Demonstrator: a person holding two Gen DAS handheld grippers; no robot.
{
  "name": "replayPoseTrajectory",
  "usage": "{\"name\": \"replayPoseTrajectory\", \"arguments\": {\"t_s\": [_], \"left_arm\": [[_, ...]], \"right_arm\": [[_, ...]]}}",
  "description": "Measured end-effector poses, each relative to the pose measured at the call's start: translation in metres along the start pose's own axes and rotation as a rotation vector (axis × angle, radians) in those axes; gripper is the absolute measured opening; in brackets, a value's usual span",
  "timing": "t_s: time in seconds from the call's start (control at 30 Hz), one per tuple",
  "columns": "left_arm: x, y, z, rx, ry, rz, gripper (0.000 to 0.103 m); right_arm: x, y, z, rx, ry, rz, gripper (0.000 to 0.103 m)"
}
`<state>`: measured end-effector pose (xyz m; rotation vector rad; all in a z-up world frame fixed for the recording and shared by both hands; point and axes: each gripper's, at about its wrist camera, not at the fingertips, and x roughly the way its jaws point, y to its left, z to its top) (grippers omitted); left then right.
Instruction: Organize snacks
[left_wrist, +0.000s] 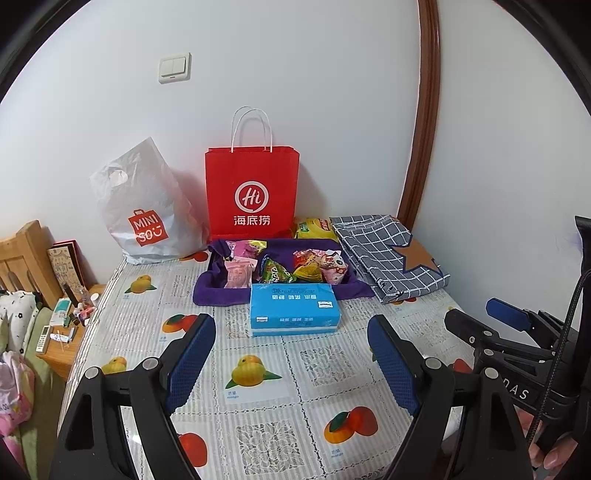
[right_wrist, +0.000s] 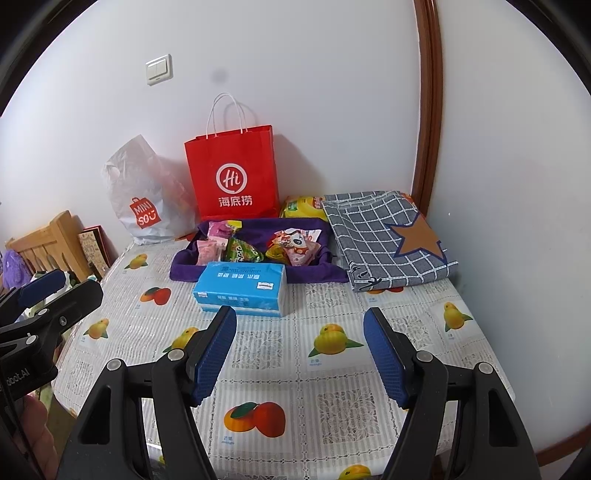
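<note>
Currently, grippers: left gripper (left_wrist: 291, 363) and right gripper (right_wrist: 300, 352) both spread apart, empty.
Snacks: snacks (left_wrist: 284, 267) lie far, straight ahead in purple tray (left_wrist: 221, 295), behind tissue pack (left_wrist: 293, 308).

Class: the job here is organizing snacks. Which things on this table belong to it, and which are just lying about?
Belong to the job:
snack packets
purple tray
yellow packet

Just lying about:
blue tissue pack
red paper bag
white plastic bag
folded checked cloth
</note>
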<state>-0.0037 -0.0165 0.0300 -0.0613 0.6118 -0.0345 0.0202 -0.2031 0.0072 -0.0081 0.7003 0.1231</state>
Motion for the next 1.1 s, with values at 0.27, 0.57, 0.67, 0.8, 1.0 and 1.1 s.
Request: {"name": "replayPoseTrajectory", "arguments": {"t_s": [0.27, 0.57, 0.67, 0.8, 1.0, 1.1], "left_arm": [[0.0001, 0.0021, -0.0007, -0.003, -0.002, 0.003, 0.085], [-0.0006, 0.0023, -0.0008, -0.005, -0.004, 0.005, 0.085], [-0.0011, 0.0028, -0.0008, -0.007, -0.005, 0.004, 0.085], [-0.0011, 0.0029, -0.0006, -0.005, -0.005, 0.005, 0.085], [-0.0012, 0.0037, -0.0003, -0.007, -0.006, 0.006, 0.085], [-0.0020, 0.0033, -0.0010, -0.006, -0.008, 0.010, 0.085]], "right_arm": [[0.0005, 0.0001, -0.0005, 0.000, 0.003, 0.002, 0.071], [0.0008, 0.0019, -0.0005, 0.000, 0.002, 0.004, 0.071], [0.0009, 0.0021, -0.0006, 0.000, 0.003, 0.004, 0.071], [0.0007, 0.0028, -0.0003, 0.001, 0.004, 0.004, 0.071], [0.0000, 0.0055, -0.0001, -0.002, 0.003, 0.008, 0.071], [-0.0005, 0.0067, -0.0002, -0.003, 0.001, 0.011, 0.071]]}}
